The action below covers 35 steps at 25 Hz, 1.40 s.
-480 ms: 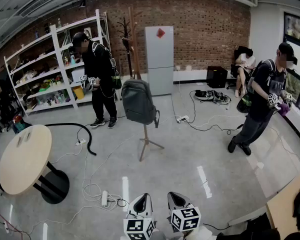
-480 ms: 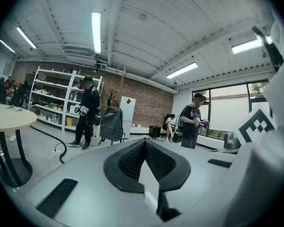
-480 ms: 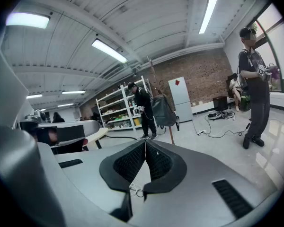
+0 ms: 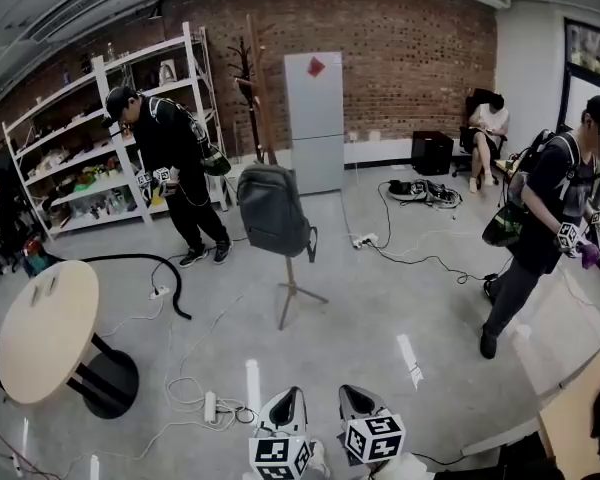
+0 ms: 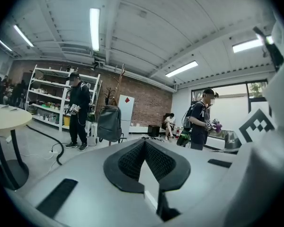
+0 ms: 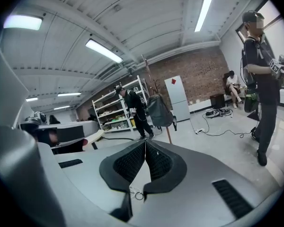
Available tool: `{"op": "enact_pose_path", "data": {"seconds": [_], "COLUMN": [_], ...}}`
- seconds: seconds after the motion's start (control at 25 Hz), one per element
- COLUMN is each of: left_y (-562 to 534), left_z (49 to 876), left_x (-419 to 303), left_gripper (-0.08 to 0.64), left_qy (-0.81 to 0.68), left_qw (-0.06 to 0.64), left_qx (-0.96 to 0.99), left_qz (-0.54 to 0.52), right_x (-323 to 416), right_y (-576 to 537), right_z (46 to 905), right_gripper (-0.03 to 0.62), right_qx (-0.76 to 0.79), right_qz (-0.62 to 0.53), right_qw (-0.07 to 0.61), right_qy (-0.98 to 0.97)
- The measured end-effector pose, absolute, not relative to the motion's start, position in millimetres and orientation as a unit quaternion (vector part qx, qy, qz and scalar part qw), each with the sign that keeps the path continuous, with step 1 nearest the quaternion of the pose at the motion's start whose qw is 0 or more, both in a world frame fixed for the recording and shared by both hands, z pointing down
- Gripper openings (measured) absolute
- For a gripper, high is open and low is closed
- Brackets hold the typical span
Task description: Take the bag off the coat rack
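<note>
Holding left tool (image 5: pixel 144 143) and right tool (image 6: pixel 145 143) closed, empty, well short of the coat rack (image 4: pixel 289 280), we judge the bag (image 4: pixel 273 211) soft, weighty, best gripped by its top strap

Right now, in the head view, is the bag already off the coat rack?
No, the grey bag hangs on the coat rack, across the floor from the camera.

Dark grey fabric backpack (image 4: pixel 273 211) on the thin wooden coat rack (image 4: pixel 289 273), mid-room, with everything else ranged around it.
Behind the rack, against the red brick wall (image 4: pixel 410 48), stands the tall pale metal fridge (image 4: pixel 315 118). White metal shelving (image 4: pixel 75 128) runs along the left, with one person (image 4: pixel 175 168) just before it. The round pale wooden table (image 4: pixel 45 323) sits at the near left, and another person (image 4: pixel 535 223) stands far right, well apart from the rack.
</note>
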<state>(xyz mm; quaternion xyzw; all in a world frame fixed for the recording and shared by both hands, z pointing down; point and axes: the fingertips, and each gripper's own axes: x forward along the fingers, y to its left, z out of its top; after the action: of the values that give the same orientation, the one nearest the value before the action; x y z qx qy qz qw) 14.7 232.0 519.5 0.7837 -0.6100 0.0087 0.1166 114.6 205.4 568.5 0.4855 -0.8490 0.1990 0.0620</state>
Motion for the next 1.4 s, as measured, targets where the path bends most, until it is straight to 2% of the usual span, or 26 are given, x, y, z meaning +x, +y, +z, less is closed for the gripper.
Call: {"op": "enact_pose_path", "data": {"seconds": [0.36,1.4], "left_y": [194,25], "left_z": [516,509], "left_x": [1,-66], "left_gripper": [-0.009,-0.009], "left_qy": [-0.608,-0.6], "left_qw": [0.132,0.112], "left_qx": [0.783,0.792], "left_qz": [-0.007,-0.01], "right_x": [98,26], "right_y": [168,1], "right_z": [571,559], "right_gripper": [0.012,0.012], "right_qx": [0.483,0.482], "right_qz": [0.2,0.186], "right_qw": [0.071,0.073], "right_qy": [-0.849,-0.853]}}
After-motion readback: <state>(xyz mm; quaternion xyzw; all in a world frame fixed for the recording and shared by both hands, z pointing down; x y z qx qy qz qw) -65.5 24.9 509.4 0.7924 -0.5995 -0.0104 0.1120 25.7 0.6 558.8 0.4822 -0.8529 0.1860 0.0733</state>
